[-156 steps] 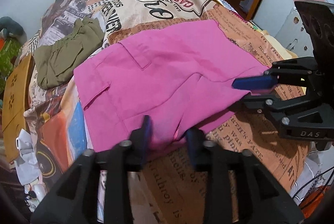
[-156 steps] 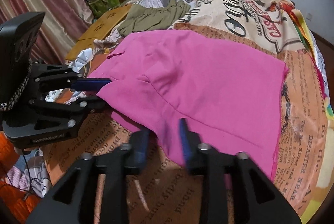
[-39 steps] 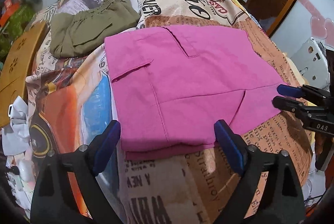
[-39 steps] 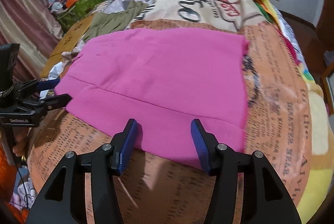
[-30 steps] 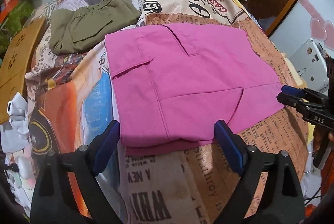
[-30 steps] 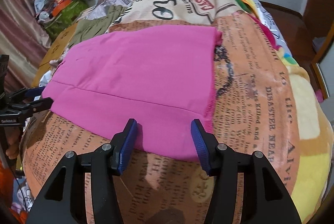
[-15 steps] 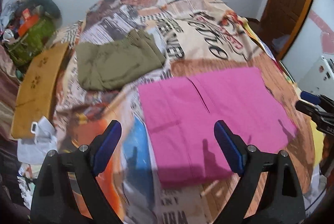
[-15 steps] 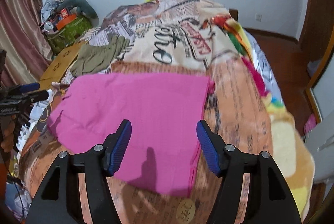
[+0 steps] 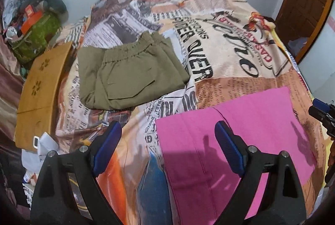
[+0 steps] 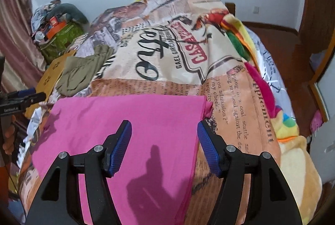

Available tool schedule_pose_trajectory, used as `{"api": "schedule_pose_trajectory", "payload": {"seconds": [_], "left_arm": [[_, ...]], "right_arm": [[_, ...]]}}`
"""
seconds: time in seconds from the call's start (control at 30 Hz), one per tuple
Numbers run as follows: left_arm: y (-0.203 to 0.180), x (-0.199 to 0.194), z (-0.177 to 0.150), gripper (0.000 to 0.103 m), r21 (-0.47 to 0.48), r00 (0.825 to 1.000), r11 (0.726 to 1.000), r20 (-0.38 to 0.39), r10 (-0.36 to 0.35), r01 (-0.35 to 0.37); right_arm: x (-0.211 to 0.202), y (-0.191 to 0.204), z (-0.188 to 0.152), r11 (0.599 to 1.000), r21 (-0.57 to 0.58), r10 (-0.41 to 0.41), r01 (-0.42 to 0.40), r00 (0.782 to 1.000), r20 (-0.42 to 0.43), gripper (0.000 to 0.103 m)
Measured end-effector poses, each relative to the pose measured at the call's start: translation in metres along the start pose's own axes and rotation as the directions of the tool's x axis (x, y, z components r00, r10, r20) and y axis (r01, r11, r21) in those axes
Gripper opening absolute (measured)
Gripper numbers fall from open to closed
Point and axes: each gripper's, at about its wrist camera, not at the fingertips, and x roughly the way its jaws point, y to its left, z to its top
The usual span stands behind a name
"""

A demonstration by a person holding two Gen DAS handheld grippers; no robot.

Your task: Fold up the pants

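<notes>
The pink pants [image 9: 240,132] lie folded flat in a rectangle on the printed bedspread [image 9: 209,40]; they also show in the right wrist view [image 10: 129,120]. My left gripper [image 9: 167,145] is open and empty, held above the pants' left edge. My right gripper [image 10: 164,141] is open and empty, raised above the pants' right half. The right gripper's tips [image 9: 321,111] show at the right edge of the left view. The left gripper [image 10: 23,97] shows at the left edge of the right view.
Folded olive pants [image 9: 129,76] lie on the bed beyond the pink ones, also in the right wrist view [image 10: 81,72]. A wooden board [image 9: 39,91] and a green bag with clutter [image 9: 33,36] sit at the left. A wooden door [image 9: 307,3] stands at the right.
Both grippers let go of the pink pants, opened wide and rose back away from the bed. The pants now lie flat and smaller in view.
</notes>
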Motion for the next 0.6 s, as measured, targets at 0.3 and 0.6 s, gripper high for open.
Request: {"api": "schedule_pose_trajectory", "payload": {"seconds": [0.3, 0.6], "left_arm": [[0.005, 0.054, 0.008, 0.091, -0.024, 0.994, 1.000, -0.108, -0.021, 0.018], [0.009, 0.082, -0.003, 0.094, -0.061, 0.985, 0.997, -0.166, -0.055, 0.045]], "right_arm": [[0.050, -0.025, 0.017, 0.998, -0.009, -0.069, 0.068, 0.996, -0.059, 0.061], [0.088, -0.047, 0.019, 0.994, 0.099, -0.034, 0.044, 0.994, -0.104, 0.053]]}}
